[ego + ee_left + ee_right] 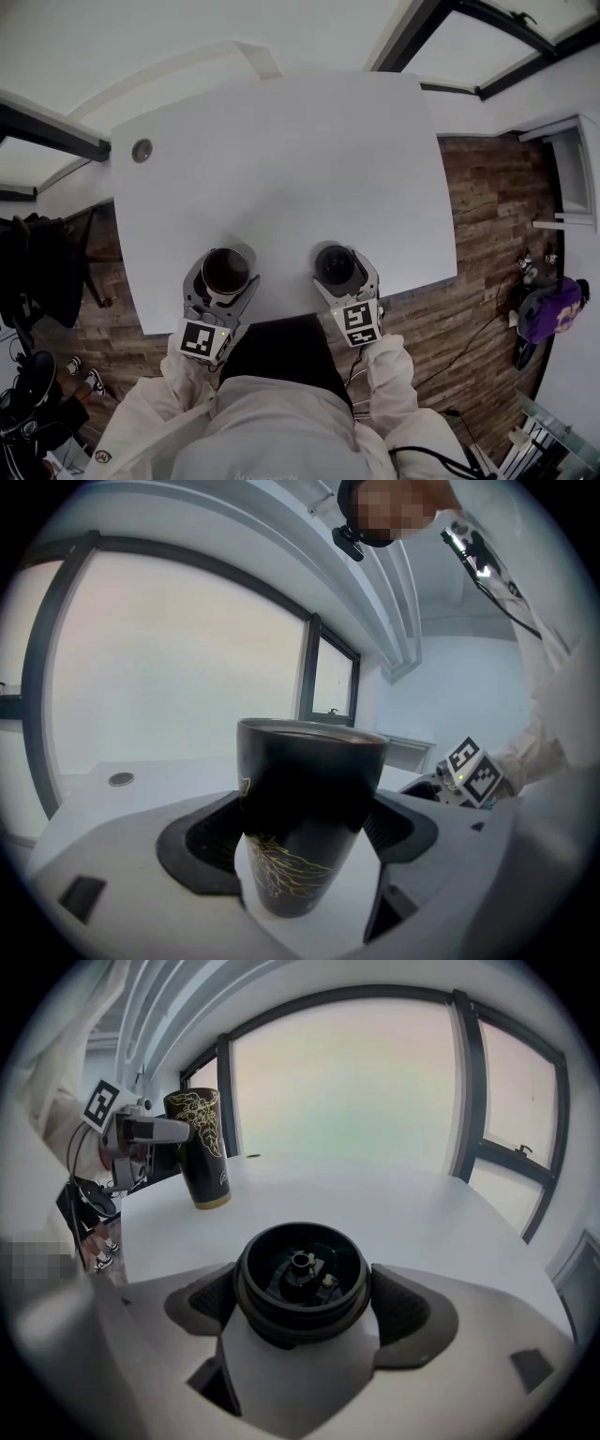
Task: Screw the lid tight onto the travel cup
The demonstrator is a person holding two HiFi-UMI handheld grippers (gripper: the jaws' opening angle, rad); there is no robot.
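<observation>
A black travel cup [225, 270] with gold line art stands upright and uncovered near the front edge of the white table [281, 159]. My left gripper [223, 277] is shut on it, with a pad against each side of the cup [305, 827]. To its right the black lid [335, 265] lies on the table with its inner side up. My right gripper [337, 269] is open around it, and its pads stand just off the rim of the lid [300, 1279]. The right gripper view shows the cup [202, 1162] at upper left, apart from the lid.
A round grommet [142, 150] sits in the table's far left corner. The table's front edge runs just below both grippers, with wooden floor beyond. A purple bag [548, 309] lies on the floor at right, and dark gear [42, 272] stands at left.
</observation>
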